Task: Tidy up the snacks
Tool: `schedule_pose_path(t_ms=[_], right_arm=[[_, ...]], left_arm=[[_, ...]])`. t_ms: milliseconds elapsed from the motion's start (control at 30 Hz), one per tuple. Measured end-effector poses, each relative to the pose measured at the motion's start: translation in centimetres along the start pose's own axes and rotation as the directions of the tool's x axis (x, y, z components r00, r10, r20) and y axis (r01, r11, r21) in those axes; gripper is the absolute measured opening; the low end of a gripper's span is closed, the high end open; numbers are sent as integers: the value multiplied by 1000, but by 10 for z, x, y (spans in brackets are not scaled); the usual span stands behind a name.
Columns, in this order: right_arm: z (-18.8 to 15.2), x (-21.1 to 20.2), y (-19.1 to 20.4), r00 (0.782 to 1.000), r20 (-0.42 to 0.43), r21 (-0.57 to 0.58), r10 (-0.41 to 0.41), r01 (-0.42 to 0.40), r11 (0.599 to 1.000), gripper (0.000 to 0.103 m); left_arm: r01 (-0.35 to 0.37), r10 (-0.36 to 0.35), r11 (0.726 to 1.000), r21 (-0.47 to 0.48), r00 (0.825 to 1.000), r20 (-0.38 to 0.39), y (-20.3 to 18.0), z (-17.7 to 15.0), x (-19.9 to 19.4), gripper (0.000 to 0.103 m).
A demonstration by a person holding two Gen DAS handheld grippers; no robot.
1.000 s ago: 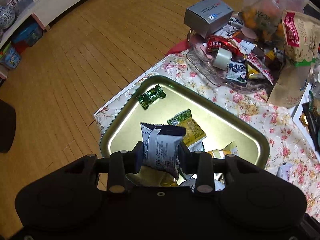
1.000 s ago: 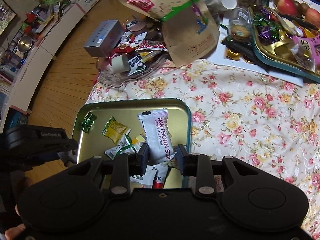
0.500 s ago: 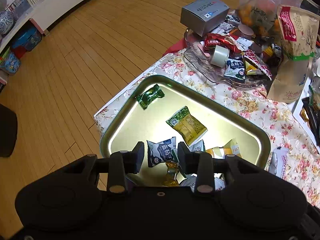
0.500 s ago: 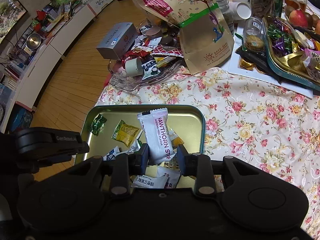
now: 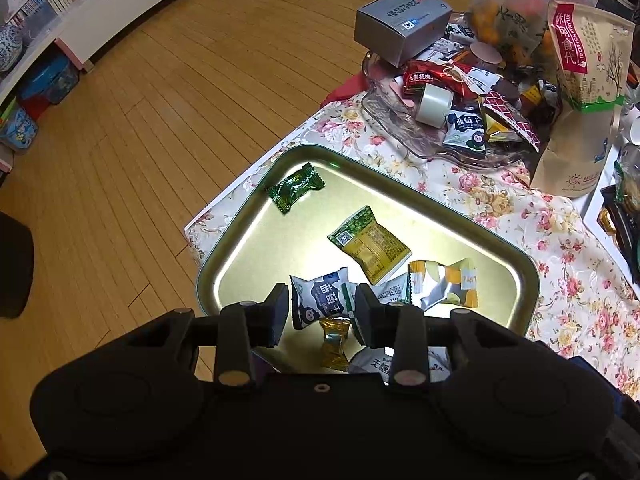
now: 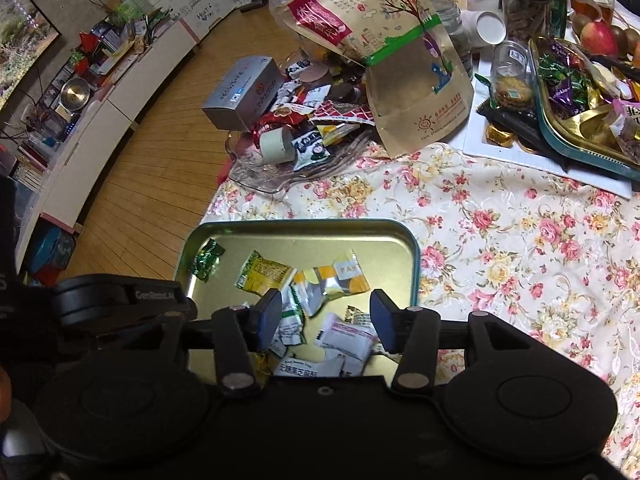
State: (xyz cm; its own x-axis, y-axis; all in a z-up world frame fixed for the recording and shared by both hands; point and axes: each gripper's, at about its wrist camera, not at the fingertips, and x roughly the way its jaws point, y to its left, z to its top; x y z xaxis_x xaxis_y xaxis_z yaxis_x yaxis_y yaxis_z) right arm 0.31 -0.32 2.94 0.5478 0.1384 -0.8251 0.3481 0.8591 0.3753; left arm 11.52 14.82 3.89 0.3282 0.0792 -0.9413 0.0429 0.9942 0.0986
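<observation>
Gold tray (image 6: 408, 240) at table corner, far half bare; left gripper (image 5: 321, 312), right gripper (image 6: 326, 318) spread, empty.

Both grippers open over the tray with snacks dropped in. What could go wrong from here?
1. The gold tray sits at the table's corner; a nudge may push it toward the floor.
2. The clear dish is heaped, with a grey box perched on the pile; pulling a packet could topple it.
3. The left gripper hovers low over the blueberry packet, so its fingers may snag it.
</observation>
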Motion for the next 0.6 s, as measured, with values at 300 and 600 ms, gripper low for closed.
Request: schedule_pose_path(t_ms=[300,600], right_arm=[[-6,2,-1,999,-11,-31,-52,51,998,52],[-19,-1,-9,996,-14,-33,-92,92,995,52]], left_arm=[[-2,2,1000,27,1000,-9,1,-13,1,46],[-9,8,1000,12,1000,21,13,-27,-9,46]])
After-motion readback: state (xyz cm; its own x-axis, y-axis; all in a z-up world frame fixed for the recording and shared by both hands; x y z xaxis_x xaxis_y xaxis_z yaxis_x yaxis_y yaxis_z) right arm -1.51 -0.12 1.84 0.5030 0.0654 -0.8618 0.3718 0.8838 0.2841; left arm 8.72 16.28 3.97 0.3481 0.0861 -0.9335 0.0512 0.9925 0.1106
